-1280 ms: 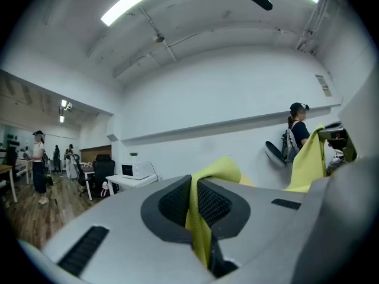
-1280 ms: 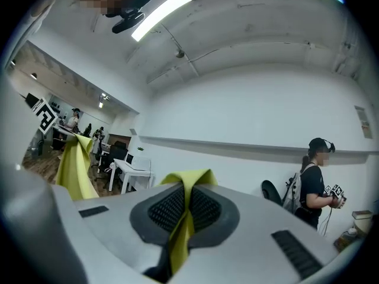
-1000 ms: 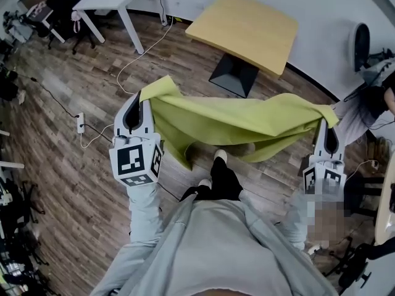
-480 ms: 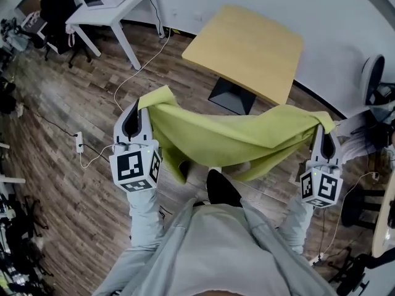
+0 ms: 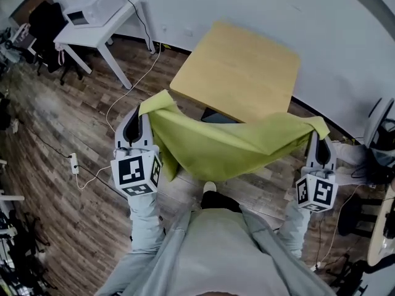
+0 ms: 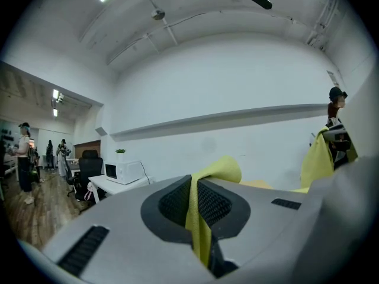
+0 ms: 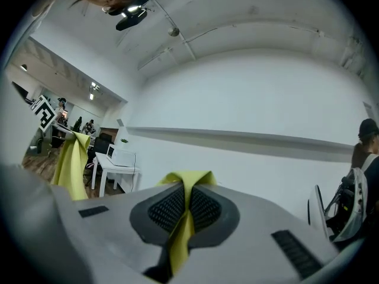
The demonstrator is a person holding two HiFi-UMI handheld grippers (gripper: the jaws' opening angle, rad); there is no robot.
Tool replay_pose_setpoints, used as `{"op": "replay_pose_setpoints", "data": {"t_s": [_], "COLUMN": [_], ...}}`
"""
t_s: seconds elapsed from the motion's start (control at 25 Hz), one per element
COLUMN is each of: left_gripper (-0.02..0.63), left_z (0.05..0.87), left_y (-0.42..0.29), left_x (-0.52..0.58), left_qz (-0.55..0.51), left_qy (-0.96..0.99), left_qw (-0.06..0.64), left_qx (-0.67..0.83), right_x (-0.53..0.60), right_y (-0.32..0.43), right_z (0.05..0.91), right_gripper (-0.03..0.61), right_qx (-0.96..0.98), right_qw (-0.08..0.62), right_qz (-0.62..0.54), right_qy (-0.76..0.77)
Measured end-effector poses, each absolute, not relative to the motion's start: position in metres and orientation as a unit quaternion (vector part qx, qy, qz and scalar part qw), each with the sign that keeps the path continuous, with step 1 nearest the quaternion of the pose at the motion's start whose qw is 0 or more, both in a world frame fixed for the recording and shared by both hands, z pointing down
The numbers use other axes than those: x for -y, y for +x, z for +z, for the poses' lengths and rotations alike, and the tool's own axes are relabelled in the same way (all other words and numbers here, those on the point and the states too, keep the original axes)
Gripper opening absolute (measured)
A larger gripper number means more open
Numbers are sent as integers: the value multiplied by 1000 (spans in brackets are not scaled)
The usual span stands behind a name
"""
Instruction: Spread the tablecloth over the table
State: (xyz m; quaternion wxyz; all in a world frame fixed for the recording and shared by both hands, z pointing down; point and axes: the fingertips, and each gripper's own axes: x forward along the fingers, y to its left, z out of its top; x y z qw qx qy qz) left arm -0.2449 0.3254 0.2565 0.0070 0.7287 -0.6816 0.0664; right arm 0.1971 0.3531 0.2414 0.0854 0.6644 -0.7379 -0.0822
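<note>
Here, at the far left of the head view, a white desk stands on the wood floor with a white box-shaped appliance on top and a black chair beside it. A power strip lies on the floor nearer the person, with a pale cable running up toward the white desk.

The left gripper is held out roughly level. Its jaws are closed tight on one corner of the yellow-green tablecloth. In the left gripper view the cloth is pinched between the ribbed pads, and a small fold pokes out past the tips.

From that corner the tablecloth stretches across to the other side, held in the air and sagging in the middle. A loose fold hangs down toward the person's shoe. Its upper edge lies across the near edge of the wooden desk as seen from above; whether the two touch cannot be told. The rest of the wooden desk top is bare, and the desk stands close to the white wall.

The right gripper is also closed, clamping the opposite corner of the tablecloth. In the right gripper view the cloth runs between the pads and flares out above them. At the far right edge part of a chair shows.
</note>
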Motion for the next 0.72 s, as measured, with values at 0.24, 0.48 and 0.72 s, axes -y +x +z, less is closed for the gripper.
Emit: {"op": "replay_pose_setpoints", "data": {"t_s": [0.24,0.48,0.72], "left_gripper": [26,26,26], "left_z": [253,241,235], "left_y": [-230,-224,-238], "left_x": [-262,-219,-164], "left_qz": [65,60,42], "left_qy": [726,738,752], "left_qw": [5,-9,-17], "left_qx": [684,672,658], "right_x": [-301,-271,-241], "right_y": [218,225,218], "right_z": [239,238,238], "right_gripper": [23,23,23], "right_qx": [734,722,702], "right_qw": [82,72,69], "right_qz": [-82,-79,-83], "right_qy": [669,684,704]}}
